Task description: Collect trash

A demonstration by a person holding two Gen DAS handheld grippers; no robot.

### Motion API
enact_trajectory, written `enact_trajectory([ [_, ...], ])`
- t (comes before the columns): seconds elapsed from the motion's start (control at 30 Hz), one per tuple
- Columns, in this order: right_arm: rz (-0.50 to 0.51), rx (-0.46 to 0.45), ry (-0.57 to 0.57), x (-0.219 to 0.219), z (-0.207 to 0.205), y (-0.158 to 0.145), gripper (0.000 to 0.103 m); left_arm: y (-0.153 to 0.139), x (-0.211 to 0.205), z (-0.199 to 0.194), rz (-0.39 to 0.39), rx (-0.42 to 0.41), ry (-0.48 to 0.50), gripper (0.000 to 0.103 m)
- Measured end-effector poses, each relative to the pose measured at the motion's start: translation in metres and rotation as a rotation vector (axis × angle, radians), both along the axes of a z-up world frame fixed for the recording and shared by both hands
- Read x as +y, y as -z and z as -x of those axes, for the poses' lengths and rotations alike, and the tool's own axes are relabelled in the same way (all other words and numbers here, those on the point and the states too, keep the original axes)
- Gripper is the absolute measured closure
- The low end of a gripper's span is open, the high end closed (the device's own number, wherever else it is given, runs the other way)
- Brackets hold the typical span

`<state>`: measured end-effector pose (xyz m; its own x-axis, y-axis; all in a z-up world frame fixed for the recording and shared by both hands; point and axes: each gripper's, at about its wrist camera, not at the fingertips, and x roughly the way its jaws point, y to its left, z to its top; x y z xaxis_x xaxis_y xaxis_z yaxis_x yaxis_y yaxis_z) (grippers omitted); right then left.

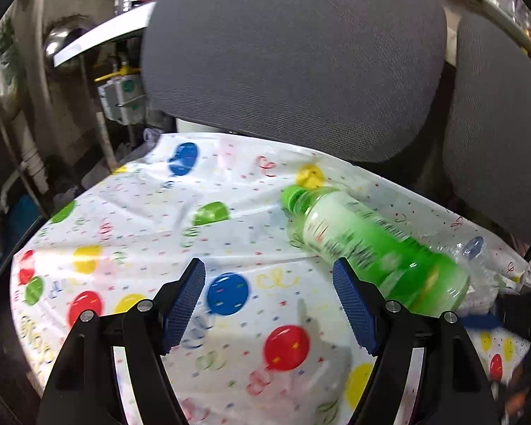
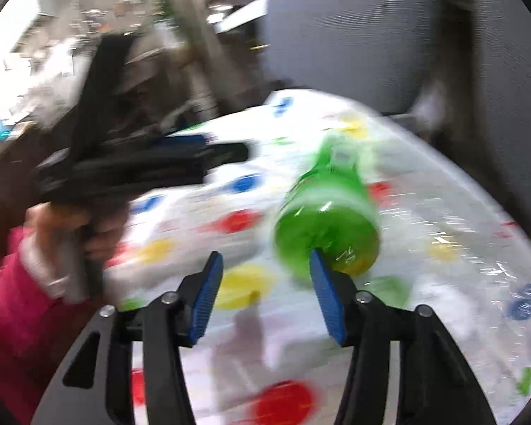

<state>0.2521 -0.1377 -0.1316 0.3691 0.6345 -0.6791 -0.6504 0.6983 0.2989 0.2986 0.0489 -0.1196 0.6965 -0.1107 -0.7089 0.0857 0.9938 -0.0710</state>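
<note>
A green plastic bottle with a green cap lies on its side on a round table covered with a white balloon-print cloth. My left gripper is open and empty, with the bottle just right of its right finger. In the blurred right wrist view the bottle lies base toward me, just beyond my right gripper, which is open and empty. Its right fingertip is at the bottle's base; I cannot tell if it touches. The left gripper's body shows at the left, held by a hand in a pink sleeve.
Two grey chair backs stand against the table's far edge. A crumpled clear plastic piece lies right of the bottle. Pipes, a steel bowl and clutter are at the far left beyond the table.
</note>
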Motion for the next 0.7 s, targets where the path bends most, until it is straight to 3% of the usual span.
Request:
enact_trajectory([
  [0.07, 0.022, -0.037, -0.011, 0.009, 0.014, -0.007, 0.052, -0.004, 0.004, 0.005, 0.003, -0.001, -0.003, 0.028],
  [0.23, 0.078, -0.116, 0.094, -0.001, 0.038, -0.018, 0.052, -0.013, -0.005, 0.016, 0.039, 0.007, 0.018, 0.026],
  [0.47, 0.126, -0.208, 0.385, -0.073, 0.060, -0.023, 0.044, 0.001, -0.058, 0.010, 0.047, 0.069, 0.093, 0.024],
  [0.57, 0.154, -0.209, 0.540, -0.109, 0.065, -0.016, 0.036, 0.013, -0.075, 0.005, 0.053, 0.109, 0.091, 0.024],
  [0.7, 0.146, -0.154, 0.699, -0.152, 0.065, -0.001, 0.036, 0.028, -0.087, -0.001, 0.013, 0.144, 0.074, 0.024],
])
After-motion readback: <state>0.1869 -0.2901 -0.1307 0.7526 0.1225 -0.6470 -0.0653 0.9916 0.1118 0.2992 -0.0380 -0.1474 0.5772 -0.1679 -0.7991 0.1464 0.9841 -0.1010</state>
